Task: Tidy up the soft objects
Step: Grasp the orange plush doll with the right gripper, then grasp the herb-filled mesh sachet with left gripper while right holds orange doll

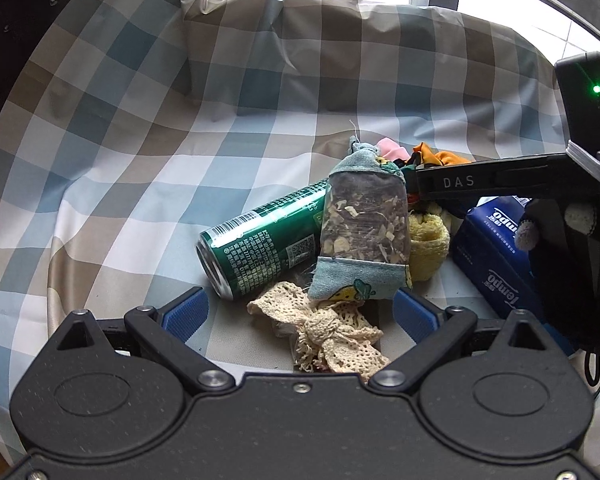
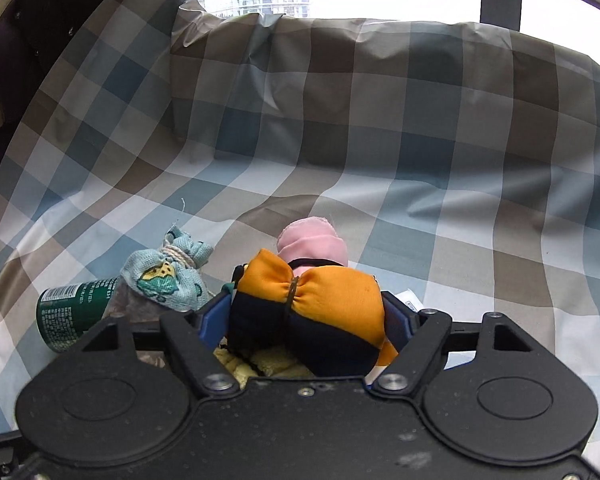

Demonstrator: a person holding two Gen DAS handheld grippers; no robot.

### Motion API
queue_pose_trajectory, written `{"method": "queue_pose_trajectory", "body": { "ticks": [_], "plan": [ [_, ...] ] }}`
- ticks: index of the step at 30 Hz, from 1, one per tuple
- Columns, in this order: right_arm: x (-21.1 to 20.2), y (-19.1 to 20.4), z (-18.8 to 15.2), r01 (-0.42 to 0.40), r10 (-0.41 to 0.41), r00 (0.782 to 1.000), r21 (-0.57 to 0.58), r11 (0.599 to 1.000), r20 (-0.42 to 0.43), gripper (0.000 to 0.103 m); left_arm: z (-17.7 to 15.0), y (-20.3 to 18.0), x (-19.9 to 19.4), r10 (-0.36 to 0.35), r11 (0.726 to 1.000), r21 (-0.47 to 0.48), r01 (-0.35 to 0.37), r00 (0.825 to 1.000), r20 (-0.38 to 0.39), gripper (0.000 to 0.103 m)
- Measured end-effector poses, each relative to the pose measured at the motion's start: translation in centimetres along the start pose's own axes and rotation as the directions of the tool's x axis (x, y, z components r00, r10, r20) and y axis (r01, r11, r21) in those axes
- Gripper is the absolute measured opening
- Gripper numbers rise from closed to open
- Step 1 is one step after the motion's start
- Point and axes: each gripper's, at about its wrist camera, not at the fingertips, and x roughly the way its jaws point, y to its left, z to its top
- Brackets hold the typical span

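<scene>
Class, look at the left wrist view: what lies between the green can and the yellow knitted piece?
The sachet pouch stands between them, leaning over the green can, with the yellow knitted piece on its other side, in the left wrist view.

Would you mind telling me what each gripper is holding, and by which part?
The right gripper grips the orange and navy bow by its two side lobes. The left gripper holds nothing; the lace bow lies loose between its fingers.

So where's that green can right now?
The green can lies on its side on the checked cloth, left of centre in the left wrist view, with the dried-herb sachet leaning on it and a lace bow in front.
</scene>
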Motion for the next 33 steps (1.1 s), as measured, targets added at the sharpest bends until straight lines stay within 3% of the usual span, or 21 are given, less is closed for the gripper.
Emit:
{"method": "queue_pose_trajectory", "body": {
  "ticks": [6,13,19,27,33],
  "plan": [
    [-0.9,-1.0,-0.9,-0.030,0.023,0.996,0.075,0.997,0.088,0.066,0.6,-0.5,0.4,-0.005,1.000,0.008,0.005,1.000,0.008,0.096],
    [-2.7,-5.1,-2.3,-0.094,0.017,0.970,0.311,0.946,0.244,0.066,1.4,-1.1,1.3,-0.007,1.000,0.016,0.007,1.000,0.015,0.096],
    [-3.2,-4.6,-2.9,-0.048,-0.047,0.955,0.310,0.949,0.293,0.066,2.8,-2.0,2.4,-0.008,1.000,0.017,0.007,1.000,0.015,0.096],
    [-3.2,-5.6,-3.5,-0.062,-0.060,0.951,0.377,0.924,0.303,0.065,4.0,-3.8,4.4,-0.001,0.998,0.057,0.001,1.000,0.005,0.096],
    [-3.3,-5.2,-3.7,-0.056,-0.064,0.948,0.363,0.930,0.311,0.065,4.0,-4.1,6.0,-0.006,0.998,0.054,0.007,1.000,-0.024,0.096]
  ]
}}
